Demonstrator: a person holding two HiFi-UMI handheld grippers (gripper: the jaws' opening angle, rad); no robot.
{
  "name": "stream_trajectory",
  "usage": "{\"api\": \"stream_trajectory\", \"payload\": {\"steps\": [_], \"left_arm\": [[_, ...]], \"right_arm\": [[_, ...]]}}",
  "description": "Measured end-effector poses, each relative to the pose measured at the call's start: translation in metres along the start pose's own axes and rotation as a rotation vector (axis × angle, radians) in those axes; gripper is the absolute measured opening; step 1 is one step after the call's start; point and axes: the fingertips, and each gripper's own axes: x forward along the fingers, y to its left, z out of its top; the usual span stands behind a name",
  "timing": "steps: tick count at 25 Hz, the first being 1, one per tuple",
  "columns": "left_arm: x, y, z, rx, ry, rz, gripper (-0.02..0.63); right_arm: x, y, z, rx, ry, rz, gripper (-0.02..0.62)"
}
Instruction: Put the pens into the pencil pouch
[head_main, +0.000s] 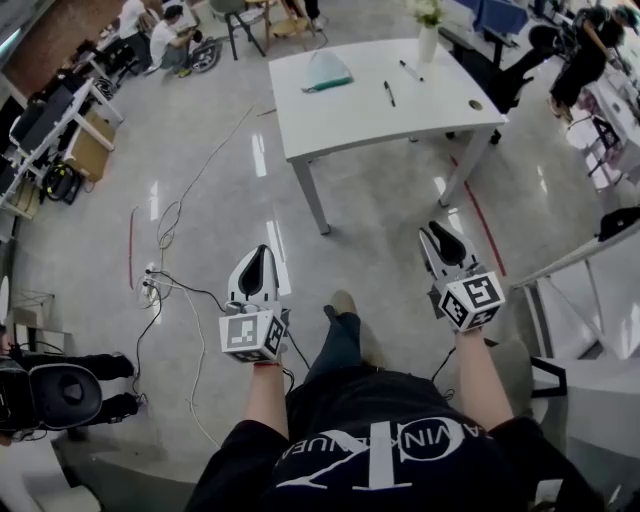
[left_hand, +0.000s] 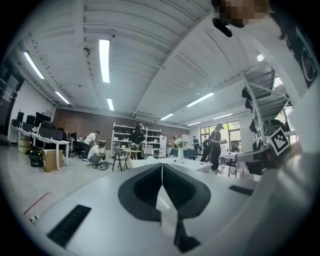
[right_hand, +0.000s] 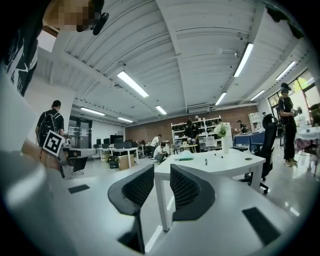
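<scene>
Ahead of me stands a white table (head_main: 350, 120). On it lie a pale teal pencil pouch (head_main: 327, 70) and two black pens, one (head_main: 389, 93) near the middle and one (head_main: 411, 70) farther back. Both grippers are held level over the floor, well short of the table. My left gripper (head_main: 258, 255) is shut, its jaws meeting with nothing between them (left_hand: 161, 165). My right gripper (head_main: 445, 238) is open and empty (right_hand: 161, 172). In the right gripper view the table (right_hand: 235, 162), pouch (right_hand: 184, 158) and a pen (right_hand: 205, 161) show beyond the jaws.
A white vase with flowers (head_main: 428, 38) stands at the table's back edge. Cables (head_main: 170, 250) trail across the glossy floor to the left. People sit by desks at the far left (head_main: 165, 40). A black office chair (head_main: 500, 75) is right of the table, and a white railing (head_main: 580, 260) at my right.
</scene>
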Motion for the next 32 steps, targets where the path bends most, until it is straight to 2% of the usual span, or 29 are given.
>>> {"api": "stream_trajectory", "payload": {"steps": [8, 12, 23, 27, 32], "left_arm": [[0.078, 0.026, -0.001, -0.031, 0.011, -0.002, 0.005], [0.123, 0.037, -0.008, -0.036, 0.044, -0.028, 0.005], [0.238, 0.076, -0.007, -0.022, 0.052, -0.100, 0.005], [0.268, 0.087, -0.009, -0.011, 0.049, -0.127, 0.005], [0.297, 0.093, -0.021, -0.034, 0.071, -0.148, 0.005]], "right_arm": [[0.060, -0.038, 0.005, 0.006, 0.033, -0.008, 0.097], [0.094, -0.059, 0.004, 0.030, 0.049, -0.025, 0.097], [0.187, -0.104, 0.004, 0.067, 0.067, -0.085, 0.097], [0.213, -0.115, 0.002, 0.075, 0.068, -0.106, 0.097], [0.239, -0.127, -0.004, 0.083, 0.098, -0.118, 0.100]]}}
